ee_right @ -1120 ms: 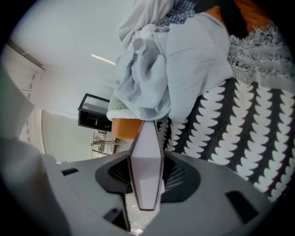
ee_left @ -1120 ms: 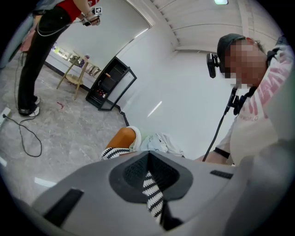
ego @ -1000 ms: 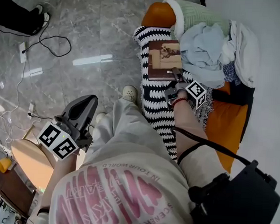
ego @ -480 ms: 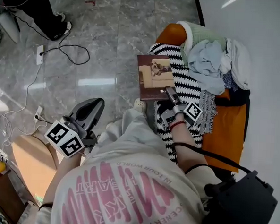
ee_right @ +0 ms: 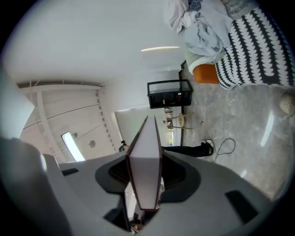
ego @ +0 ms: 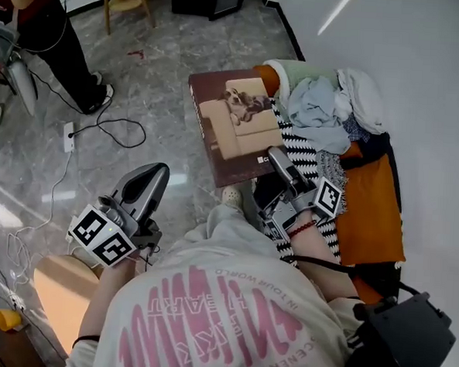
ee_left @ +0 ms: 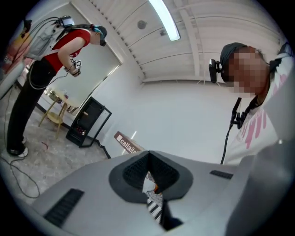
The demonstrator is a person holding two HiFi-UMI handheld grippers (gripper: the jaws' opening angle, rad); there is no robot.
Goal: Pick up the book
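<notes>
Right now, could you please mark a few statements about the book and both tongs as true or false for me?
1. The right tongs grip the book by its edge. True.
2. The book rests flat on the striped blanket. False: it is held in the air, mostly over the floor.
3. The left tongs hold a garment. False: they are shut and empty.
4. Clothes are heaped beside the white wall. True.
</notes>
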